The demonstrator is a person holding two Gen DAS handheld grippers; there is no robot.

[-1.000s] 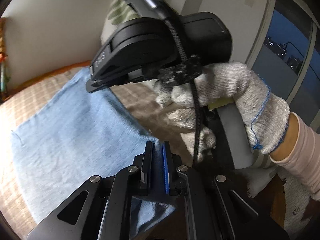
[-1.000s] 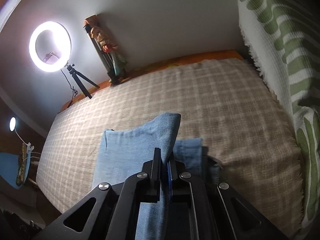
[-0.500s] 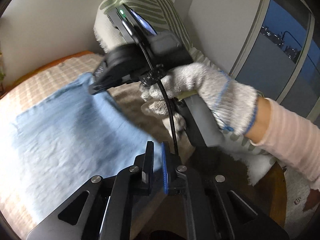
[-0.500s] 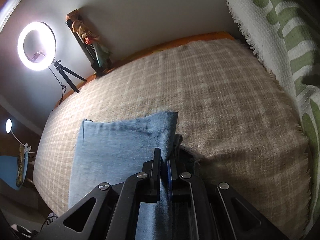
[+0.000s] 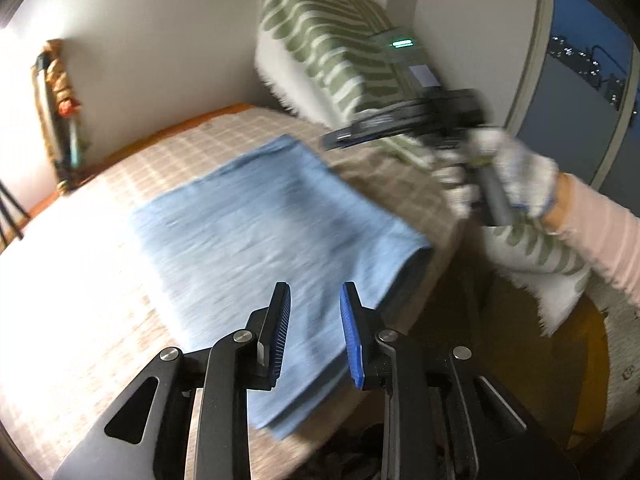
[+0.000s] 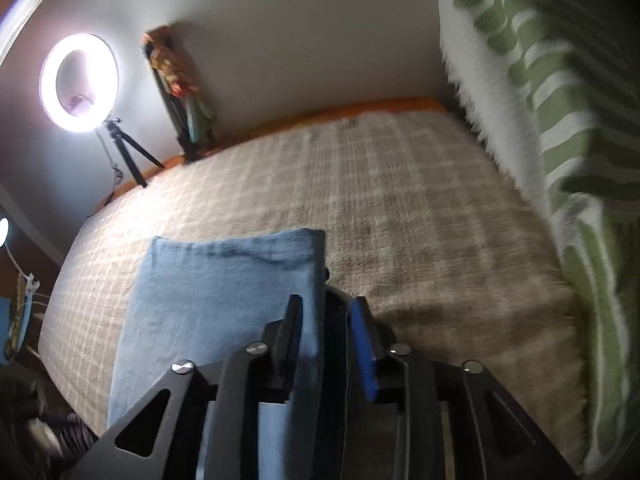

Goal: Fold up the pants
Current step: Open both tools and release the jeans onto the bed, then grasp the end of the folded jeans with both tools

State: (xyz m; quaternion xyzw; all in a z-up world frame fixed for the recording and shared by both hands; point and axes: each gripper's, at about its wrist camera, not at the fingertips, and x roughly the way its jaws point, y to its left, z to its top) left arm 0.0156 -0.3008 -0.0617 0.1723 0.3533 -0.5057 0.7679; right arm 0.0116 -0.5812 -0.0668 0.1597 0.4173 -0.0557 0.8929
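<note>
The blue pants [image 5: 256,220] lie folded flat on the bed [image 5: 80,264], which has a tan checked cover. They sit near the bed's front edge.

The left tongs [image 5: 314,320] are a little way open. Their jaws have just been opening. Nothing is pinched in them; the pants lie below, between the two pads but not squeezed.

The right tongs [image 6: 326,328] are a little way open too, and their jaws have also just been opening. The edge of the pants [image 6: 224,280] runs up between the pads (it looks loose, not pressed).

In the left view, a hand in a white knit glove [image 5: 516,176] holds the other tool over the bed's right side. A green and white blanket [image 6: 560,120] hangs there. A ring light [image 6: 80,82] glows by the far wall.
</note>
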